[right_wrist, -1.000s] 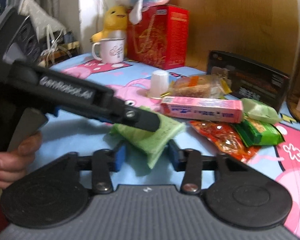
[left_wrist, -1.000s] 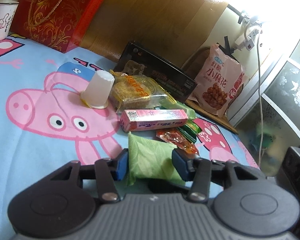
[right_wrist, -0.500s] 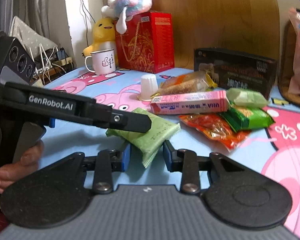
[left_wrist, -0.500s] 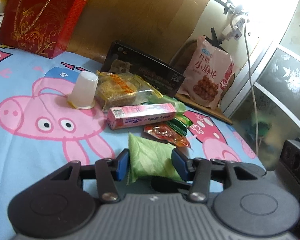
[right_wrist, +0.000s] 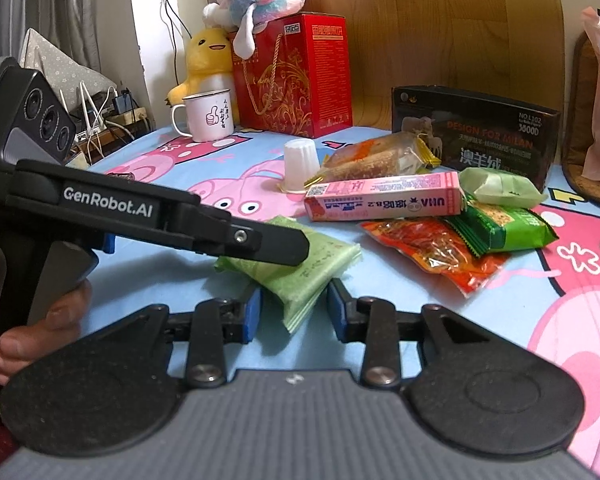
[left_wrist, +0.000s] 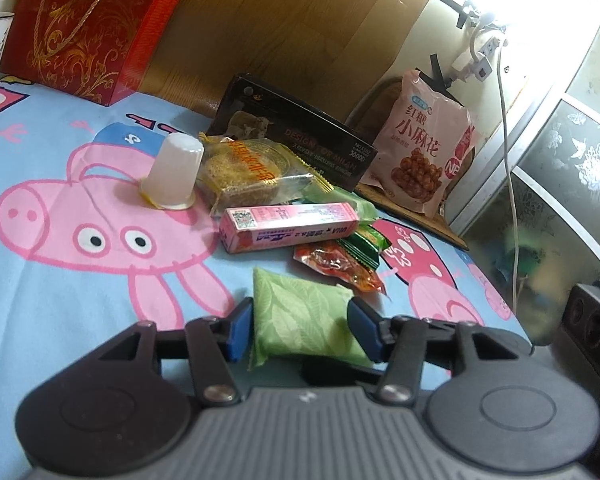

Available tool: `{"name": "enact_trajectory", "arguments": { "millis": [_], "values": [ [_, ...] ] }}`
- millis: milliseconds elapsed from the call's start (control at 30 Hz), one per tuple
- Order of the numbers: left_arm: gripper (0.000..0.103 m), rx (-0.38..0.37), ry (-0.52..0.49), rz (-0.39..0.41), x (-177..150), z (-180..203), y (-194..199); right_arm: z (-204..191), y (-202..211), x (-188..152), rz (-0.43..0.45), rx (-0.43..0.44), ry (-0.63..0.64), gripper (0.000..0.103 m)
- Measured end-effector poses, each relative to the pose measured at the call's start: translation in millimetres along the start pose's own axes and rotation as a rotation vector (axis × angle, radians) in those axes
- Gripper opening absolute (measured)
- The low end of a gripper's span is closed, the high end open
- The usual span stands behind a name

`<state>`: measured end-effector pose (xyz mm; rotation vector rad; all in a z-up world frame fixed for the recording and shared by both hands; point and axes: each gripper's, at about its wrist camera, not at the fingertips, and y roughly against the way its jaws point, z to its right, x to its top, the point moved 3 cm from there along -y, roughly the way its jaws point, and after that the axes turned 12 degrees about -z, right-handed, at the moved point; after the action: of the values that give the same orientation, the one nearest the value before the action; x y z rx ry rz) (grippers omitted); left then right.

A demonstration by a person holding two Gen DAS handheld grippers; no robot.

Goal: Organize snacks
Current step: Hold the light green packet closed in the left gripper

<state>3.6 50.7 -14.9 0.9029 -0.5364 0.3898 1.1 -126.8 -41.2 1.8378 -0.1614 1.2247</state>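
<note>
Our left gripper (left_wrist: 296, 330) has just let its jaws open off the green packet (left_wrist: 300, 322), so it's put down.

A white mug (right_wrist: 209, 115) stands beside two plush toys (right_wrist: 236, 24).

Daylight blows out the left view's upper right corner; fisheye edges bend and darken.

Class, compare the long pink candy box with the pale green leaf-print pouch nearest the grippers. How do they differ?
The long pink cardboard candy box is rigid and straight-edged; the pale green leaf-print pouch is soft and pillowy. The box lies in the snack pile, touching other packets; the pouch lies apart, between both grippers' blue pads. The box carries a printed code square; the pouch shows only leaves. Both rest flat on the cartoon-pig cloth.
</note>
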Motion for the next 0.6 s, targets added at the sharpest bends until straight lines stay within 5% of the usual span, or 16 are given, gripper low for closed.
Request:
{"name": "enact_trajectory", "arguments": {
  "millis": [600],
  "values": [
    [0.050,-0.004,0.004,0.000,0.3,0.2,-0.8,0.6,-0.2,0.2,0.001,0.006,-0.005,0.040]
  ]
}}
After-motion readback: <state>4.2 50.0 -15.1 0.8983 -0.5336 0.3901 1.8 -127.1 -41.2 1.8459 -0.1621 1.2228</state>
